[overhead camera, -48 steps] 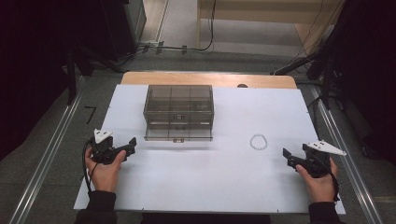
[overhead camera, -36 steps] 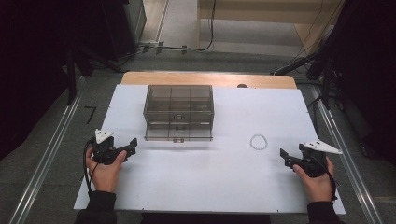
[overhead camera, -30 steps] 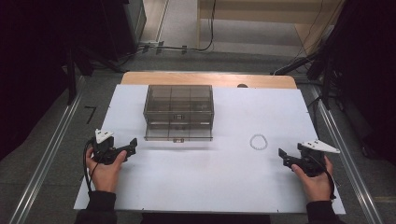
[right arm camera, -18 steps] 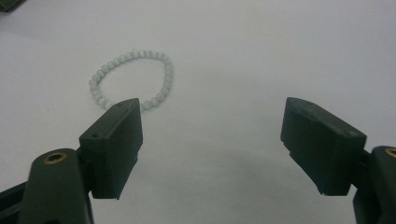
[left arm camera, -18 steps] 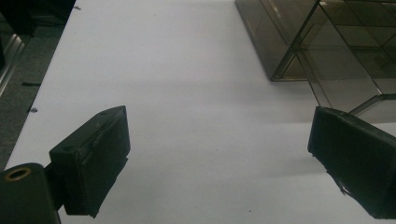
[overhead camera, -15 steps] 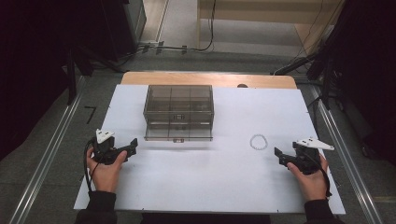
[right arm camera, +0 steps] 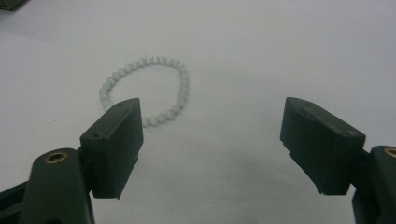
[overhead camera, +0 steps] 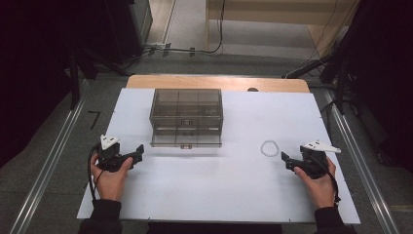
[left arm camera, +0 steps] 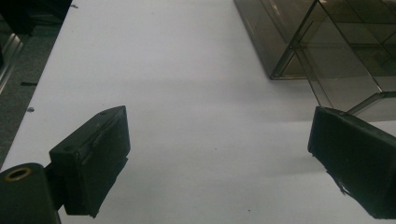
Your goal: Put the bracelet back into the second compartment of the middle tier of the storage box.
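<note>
Hovering the right gripper [overhead camera: 284,159] just beside the pale green beaded bracelet [overhead camera: 269,147] lying on the white tabletop [overhead camera: 219,185], jaws spread wide. Idling the left gripper [overhead camera: 140,149], jaws released too, near the smoky clear plastic drawer box [overhead camera: 186,117]

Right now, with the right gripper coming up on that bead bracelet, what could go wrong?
The bead bracelet lies flat and thin on the white table, off toward one jaw of the open right gripper, so the jaws may close beside it or catch only one strand. The small round beads could also slip out or slide along the smooth surface. The left gripper sits open close to the clear drawer box and could bump it.
</note>
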